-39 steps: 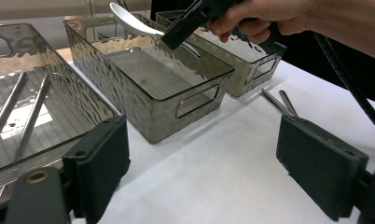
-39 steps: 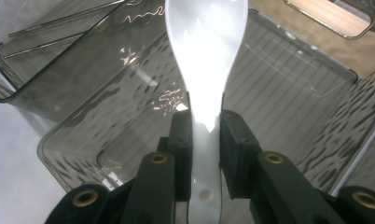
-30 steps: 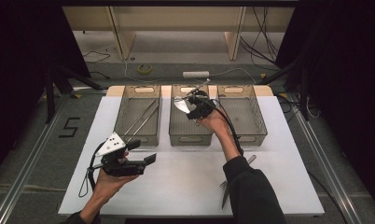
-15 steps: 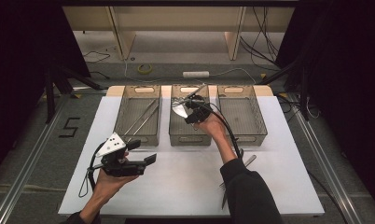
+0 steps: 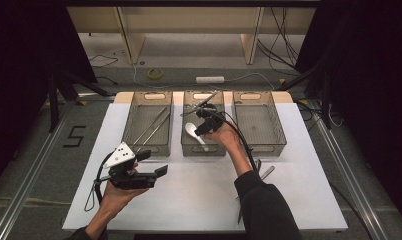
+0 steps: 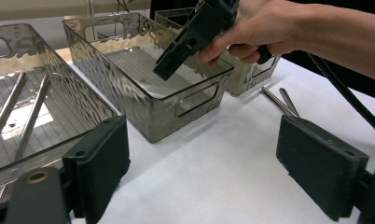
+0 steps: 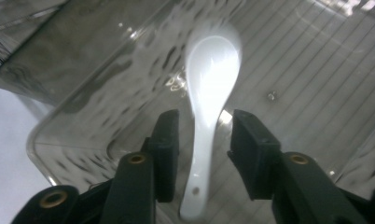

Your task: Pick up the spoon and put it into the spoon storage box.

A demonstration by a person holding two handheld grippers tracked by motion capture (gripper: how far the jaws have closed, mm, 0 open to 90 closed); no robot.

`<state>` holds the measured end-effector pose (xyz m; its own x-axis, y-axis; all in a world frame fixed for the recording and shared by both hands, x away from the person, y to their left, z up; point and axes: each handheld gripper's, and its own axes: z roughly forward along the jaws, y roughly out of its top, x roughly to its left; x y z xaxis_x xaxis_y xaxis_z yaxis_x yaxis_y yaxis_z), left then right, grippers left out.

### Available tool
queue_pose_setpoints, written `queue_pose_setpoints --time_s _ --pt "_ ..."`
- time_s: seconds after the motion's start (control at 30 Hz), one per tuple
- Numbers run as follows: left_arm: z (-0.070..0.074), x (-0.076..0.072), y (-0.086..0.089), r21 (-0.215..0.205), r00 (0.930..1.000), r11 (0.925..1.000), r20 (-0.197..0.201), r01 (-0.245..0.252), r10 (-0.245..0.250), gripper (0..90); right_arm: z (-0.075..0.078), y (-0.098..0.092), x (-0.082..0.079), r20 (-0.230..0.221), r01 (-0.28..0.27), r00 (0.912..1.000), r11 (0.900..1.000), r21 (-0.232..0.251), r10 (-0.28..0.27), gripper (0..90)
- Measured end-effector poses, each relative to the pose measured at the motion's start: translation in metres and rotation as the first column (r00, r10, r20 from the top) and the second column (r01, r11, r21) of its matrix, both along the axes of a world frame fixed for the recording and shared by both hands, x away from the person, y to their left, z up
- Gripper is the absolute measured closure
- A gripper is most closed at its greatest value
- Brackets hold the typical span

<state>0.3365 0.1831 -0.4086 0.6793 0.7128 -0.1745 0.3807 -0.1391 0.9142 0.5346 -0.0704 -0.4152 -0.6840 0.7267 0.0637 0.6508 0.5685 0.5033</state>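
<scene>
A glossy white spoon [image 7: 206, 116] is seen lying in the middle bin [image 5: 189, 148], between the right gripper [image 7: 202, 135]'s just-opened, released jaws

Only a black "5" [image 5: 75, 136] readable, marked on the grey floor [image 5: 36, 150] off the table's left edge.

Metal rods [image 5: 150, 126] in left bin [image 5: 148, 145]; right bin [image 5: 259, 146].

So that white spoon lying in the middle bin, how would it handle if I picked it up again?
The white spoon looks glossy, probably ceramic, so likely stiff and slippery between flat pads. It would probably chip if dropped on the middle bin floor. Its rounded bowl may rock when nudged.
</scene>
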Motion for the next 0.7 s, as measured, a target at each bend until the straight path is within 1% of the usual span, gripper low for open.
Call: queue_pose_setpoints --time_s 0.03,0.13,0.17,0.23,0.33,0.37,0.4,0.43,0.47,0.5,0.53,0.57,0.6,0.67,0.7 --pt "0.000 0.000 0.000 0.004 1.0000 1.0000 -0.001 0.000 0.000 16.7 0.002 -0.001 0.000 -0.004 0.003 1.0000 1.000 0.011 -0.003 58.2" --pt "0.000 0.000 0.000 0.004 1.0000 1.0000 -0.001 0.001 -0.001 16.7 0.006 -0.003 -0.001 0.001 0.001 1.0000 1.000 0.014 -0.001 55.8" --pt "0.000 0.000 0.000 0.005 1.0000 1.0000 0.000 0.003 -0.003 16.7 0.009 -0.007 -0.001 0.009 0.005 0.9999 1.000 0.020 -0.005 52.2" --pt "0.000 0.000 0.000 0.006 1.0000 1.0000 0.000 0.003 -0.003 16.7 0.012 -0.011 -0.002 0.017 0.004 0.9999 1.000 0.020 -0.004 50.0" --pt "0.000 0.000 0.000 0.003 1.0000 1.0000 0.001 0.002 -0.002 16.7 0.018 -0.018 -0.004 0.031 0.005 0.9995 0.999 0.036 -0.007 45.7" --pt "0.000 0.000 0.000 0.002 1.0000 1.0000 0.000 0.000 0.000 16.7 0.018 -0.018 -0.004 0.031 0.005 0.9995 0.999 0.036 -0.007 45.7" --pt "0.000 0.000 0.000 -0.003 1.0000 1.0000 0.000 -0.003 0.003 16.7 0.025 -0.025 -0.009 0.057 -0.012 0.9984 0.998 0.065 0.008 42.1" --pt "0.000 0.000 0.000 -0.002 1.0000 1.0000 -0.001 -0.003 0.003 16.7 0.028 -0.029 -0.011 0.063 -0.016 0.9980 0.997 0.077 0.011 41.2" --pt "0.000 0.000 0.000 -0.002 1.0000 1.0000 -0.001 -0.003 0.003 16.7 0.028 -0.029 -0.011 0.063 -0.016 0.9980 0.997 0.077 0.011 41.2" --pt "0.000 0.000 0.000 0.006 1.0000 1.0000 0.000 0.002 -0.002 16.7 0.036 -0.036 -0.019 0.080 -0.035 0.9965 0.995 0.098 0.027 36.9" --pt "0.000 0.000 0.000 0.008 1.0000 1.0000 -0.001 0.003 -0.003 16.7 0.039 -0.038 -0.022 0.090 -0.037 0.9955 0.994 0.101 0.028 35.9" --pt "0.000 0.000 0.000 0.008 1.0000 1.0000 -0.002 0.003 -0.003 16.7 0.044 -0.043 -0.028 0.108 -0.052 0.9933 0.993 0.105 0.041 35.8" --pt "0.000 0.000 0.000 0.008 1.0000 1.0000 -0.003 0.003 -0.003 16.7 0.048 -0.047 -0.034 0.115 -0.066 0.9920 0.991 0.113 0.053 35.6" --pt "0.000 0.000 0.000 0.008 1.0000 1.0000 -0.002 0.001 0.000 16.7 0.053 -0.053 -0.044 0.134 -0.077 0.9892 0.989 0.126 0.059 35.5" --pt "0.000 0.000 0.000 0.008 1.0000 1.0000 -0.002 0.000 0.000 16.7 0.056 -0.058 -0.050 0.145 -0.093 0.9867 0.987 0.128 0.074 35.5"
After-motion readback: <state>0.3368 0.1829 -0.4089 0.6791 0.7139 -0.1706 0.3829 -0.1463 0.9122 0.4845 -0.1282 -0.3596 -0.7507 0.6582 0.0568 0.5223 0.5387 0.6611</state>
